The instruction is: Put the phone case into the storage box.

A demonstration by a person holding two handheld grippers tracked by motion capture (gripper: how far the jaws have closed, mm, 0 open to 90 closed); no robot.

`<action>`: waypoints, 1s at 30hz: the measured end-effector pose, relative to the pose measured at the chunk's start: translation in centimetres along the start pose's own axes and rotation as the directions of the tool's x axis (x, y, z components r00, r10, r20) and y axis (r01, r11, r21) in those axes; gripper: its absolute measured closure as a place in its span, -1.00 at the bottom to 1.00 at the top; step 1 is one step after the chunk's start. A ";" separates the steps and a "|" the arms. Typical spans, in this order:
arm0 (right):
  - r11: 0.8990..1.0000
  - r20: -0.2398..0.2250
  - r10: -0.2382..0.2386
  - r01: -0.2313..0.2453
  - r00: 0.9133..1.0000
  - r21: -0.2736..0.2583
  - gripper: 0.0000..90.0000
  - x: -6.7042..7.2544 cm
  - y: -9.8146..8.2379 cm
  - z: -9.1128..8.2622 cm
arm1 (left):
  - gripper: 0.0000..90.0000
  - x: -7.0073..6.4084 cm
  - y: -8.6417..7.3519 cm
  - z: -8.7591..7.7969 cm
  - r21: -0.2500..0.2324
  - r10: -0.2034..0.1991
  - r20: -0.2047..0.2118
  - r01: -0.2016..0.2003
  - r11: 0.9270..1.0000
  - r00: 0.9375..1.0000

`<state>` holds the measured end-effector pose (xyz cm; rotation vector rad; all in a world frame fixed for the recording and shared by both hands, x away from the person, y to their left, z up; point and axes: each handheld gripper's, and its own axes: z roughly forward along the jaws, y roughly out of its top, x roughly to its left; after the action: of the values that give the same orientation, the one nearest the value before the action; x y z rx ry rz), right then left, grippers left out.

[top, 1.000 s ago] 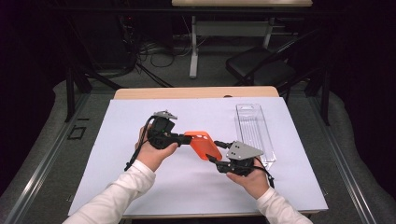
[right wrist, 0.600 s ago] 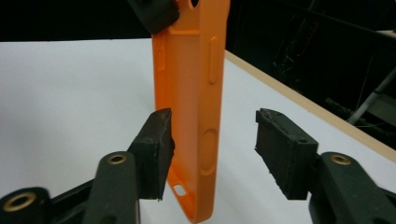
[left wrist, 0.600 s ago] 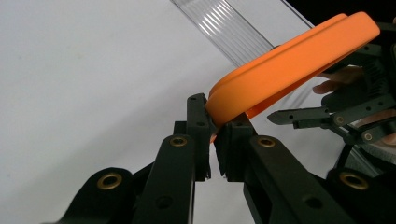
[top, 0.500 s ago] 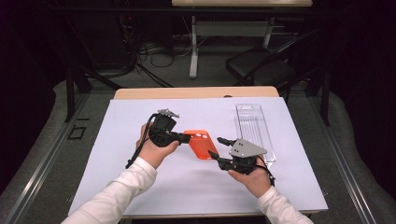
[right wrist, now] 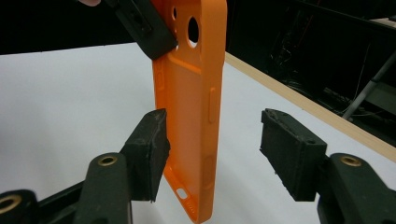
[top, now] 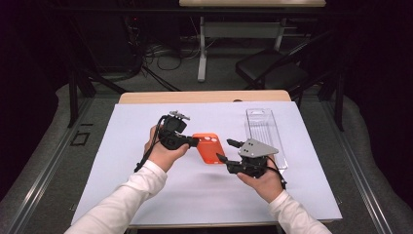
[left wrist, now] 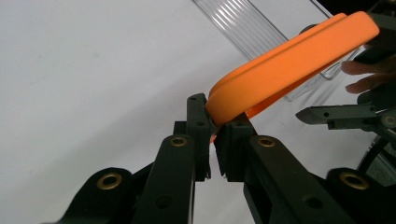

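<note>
While the left gripper pinches one short end of the orange phone case, the case hangs in the air above the white surface, near the middle of the high view. Its long axis runs from about 10 o'clock, at the clamped end with the camera holes, toward 4 o'clock, where the free end points at the right gripper. In the left gripper view the jaws stand nearly shut, their pads pressed on the case's rim, and the case slants away toward 2 o'clock.

In the right gripper view the case stands on end, long axis from 12 to 6 o'clock, camera holes at the top. The right gripper has just been opening its jaws; they stand about half apart with the case's lower end between them. The left pad is at or just beside the case's face, the right pad well clear, so there is no grip.

A clear plastic tray lies on the surface at 3 o'clock of the case, its long axis running away from the person.
</note>
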<state>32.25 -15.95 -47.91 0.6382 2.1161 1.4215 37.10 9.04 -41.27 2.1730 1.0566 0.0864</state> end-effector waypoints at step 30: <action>0.992 0.118 -0.118 0.112 0.986 0.057 0.35 0.8 3.0 1.4 | 0.87 -0.5 0.5 2.1 0.066 0.026 -0.070 -0.021 0.998 0.997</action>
<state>32.83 -13.48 -45.70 0.5955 2.0639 1.2397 37.79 7.28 -42.43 2.2557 1.0877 0.1428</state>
